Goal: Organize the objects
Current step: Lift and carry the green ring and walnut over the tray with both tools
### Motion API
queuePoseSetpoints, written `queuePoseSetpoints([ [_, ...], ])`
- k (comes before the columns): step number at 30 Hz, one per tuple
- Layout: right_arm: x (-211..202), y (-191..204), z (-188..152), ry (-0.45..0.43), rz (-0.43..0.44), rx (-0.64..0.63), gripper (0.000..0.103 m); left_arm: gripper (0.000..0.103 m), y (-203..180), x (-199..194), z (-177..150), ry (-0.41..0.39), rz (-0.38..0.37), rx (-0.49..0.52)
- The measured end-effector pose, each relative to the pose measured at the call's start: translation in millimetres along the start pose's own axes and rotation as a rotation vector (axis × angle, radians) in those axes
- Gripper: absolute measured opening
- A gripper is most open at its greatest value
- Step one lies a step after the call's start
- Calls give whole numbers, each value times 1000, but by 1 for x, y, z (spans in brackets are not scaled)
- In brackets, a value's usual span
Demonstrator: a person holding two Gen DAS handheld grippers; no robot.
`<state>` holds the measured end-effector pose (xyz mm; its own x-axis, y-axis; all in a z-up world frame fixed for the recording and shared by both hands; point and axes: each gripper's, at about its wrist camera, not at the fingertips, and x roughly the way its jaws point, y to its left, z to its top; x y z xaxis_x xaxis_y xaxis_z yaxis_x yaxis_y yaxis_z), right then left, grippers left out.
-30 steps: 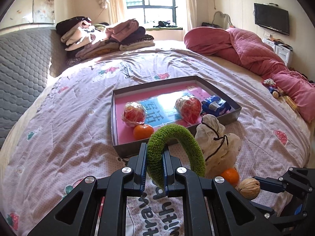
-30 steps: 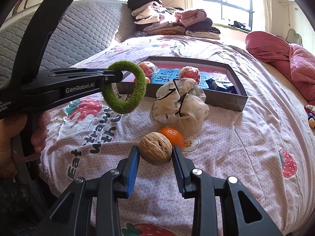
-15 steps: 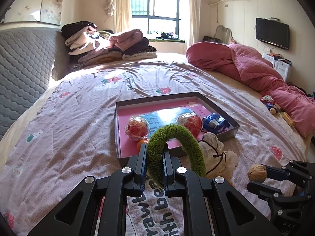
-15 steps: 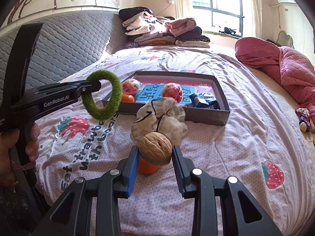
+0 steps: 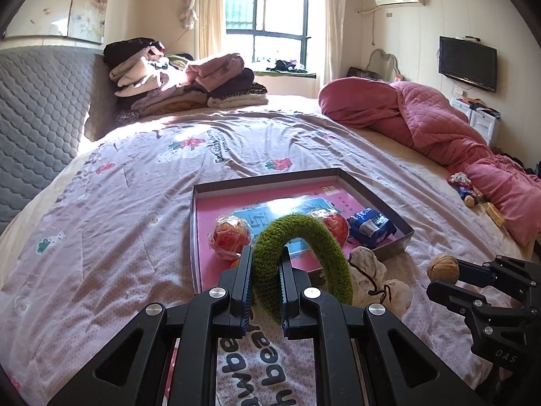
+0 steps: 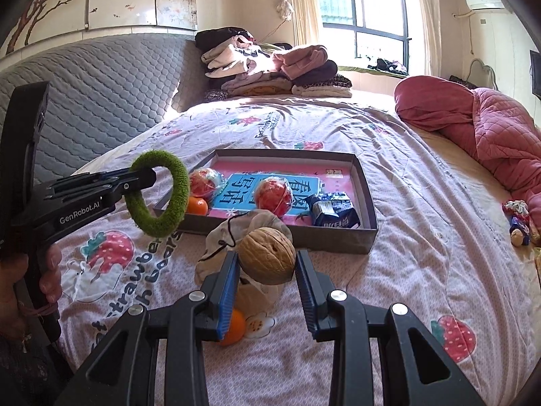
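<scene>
My left gripper [image 5: 265, 270] is clamped on a green ring [image 5: 301, 257], its jaws squeezing the fuzzy band near one end so that the rest arches up and to the right. From the right wrist view I see the same ring [image 6: 160, 193] hanging off the left gripper's tip, held in the air above the bed's sheet [image 6: 422, 270], just short of the tray's near left corner. A hand [image 6: 37, 280] grips that tool's handle at the left edge.

My right gripper [image 6: 267, 270] is clamped on a walnut [image 6: 267, 257], pinched between the blue pads and lifted clear of the sheet. In the left view the walnut [image 5: 443, 267] shows at the right, at the tip of the black fingers.

The tray [image 6: 367, 203] lies on the bed ahead of both tools. Inside it I see two red wrapped fruits [image 6: 273, 196], an orange [image 6: 197, 205] in the near left corner, and a blue packet [image 6: 333, 215] at the right. A cream pouch [image 6: 236, 237] with a dark drawstring lies on the sheet just in front of the tray, under the walnut. A second orange [image 6: 235, 330] lies below my right fingers, partly hidden. A pink quilt [image 5: 439, 125] is heaped far right.
</scene>
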<state>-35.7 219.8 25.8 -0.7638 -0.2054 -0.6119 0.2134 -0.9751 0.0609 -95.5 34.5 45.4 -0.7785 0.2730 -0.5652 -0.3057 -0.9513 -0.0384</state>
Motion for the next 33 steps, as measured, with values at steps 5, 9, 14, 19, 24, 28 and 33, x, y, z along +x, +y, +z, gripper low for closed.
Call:
queuePoseSetpoints([
  [5,6,-7,7,-9,-8,3,34,13,-1,7,7,-2,0,-1],
  [9,9,-15,12,-19,-19,10,34,13,-4,14,11,1,-3,-2],
  [14,12,-23,18,-26,-32,18,34,13,-2,21,19,1,-1,-4],
  [19,18,-26,27,-37,-42,13,34,13,1,31,24,20,1,-18],
  [24,25,-31,37,-47,-55,16,34,13,5,41,27,27,7,-26],
  [28,29,-36,42,-47,-65,21,34,13,6,52,32,29,10,-29],
  [33,34,-40,46,-46,-77,25,34,14,3,63,38,29,2,-23],
])
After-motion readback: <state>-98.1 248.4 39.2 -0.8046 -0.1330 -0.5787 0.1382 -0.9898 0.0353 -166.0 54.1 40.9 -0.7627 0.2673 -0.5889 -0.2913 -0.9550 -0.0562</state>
